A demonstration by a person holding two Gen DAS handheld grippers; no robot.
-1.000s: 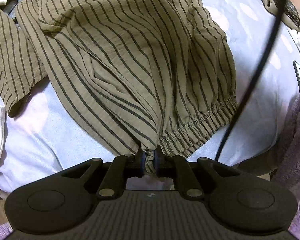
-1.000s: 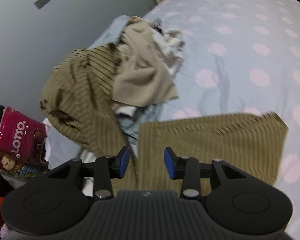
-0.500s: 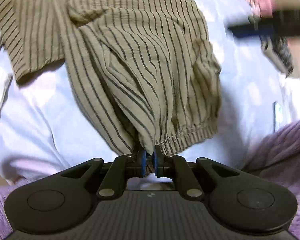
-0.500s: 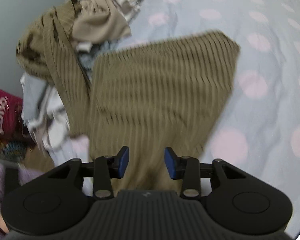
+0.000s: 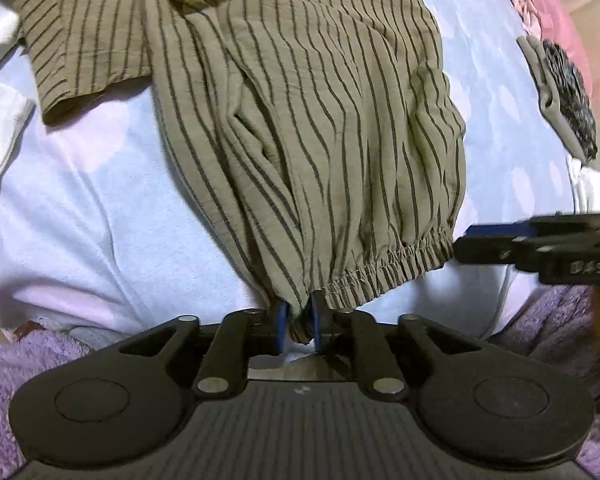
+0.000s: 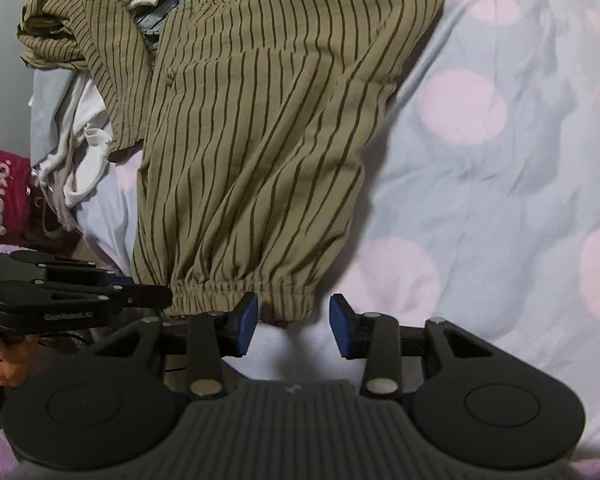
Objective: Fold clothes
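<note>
Across the left wrist view, my left gripper (image 5: 299, 326) is pinched on the elastic waistband of the striped trousers (image 5: 320, 140), its blue pads pressed together with a fold of olive cloth between them. Trousers lie spread over the bedsheet (image 5: 112, 216), pale blue with pink dots, legs running away from the camera. Cloth is bunched and creased near the waistband. Right gripper enters from the right edge (image 5: 480, 240), its tip touching or just beside the far end of the waistband; from this view I cannot tell how its fingers stand. White garment (image 5: 0, 136) lies at the left edge, apart from the trousers. Grey-and-dark folded item (image 5: 564, 92) lies on the sheet to the right, well apart. Purple fleece (image 5: 28, 360) shows along the bottom corners.

Right wrist view: my right gripper (image 6: 293, 328) is spread wide, nothing between the pads. Waistband hem sits just ahead of the fingers, its lower edge hanging between them but not clamped. Left gripper (image 6: 148, 296) comes in from the left, tip at the waistband's left corner. Clothes pile (image 6: 100, 20) lies at upper left, touching the trouser legs. Red bag (image 6: 0, 184) at the left edge.
</note>
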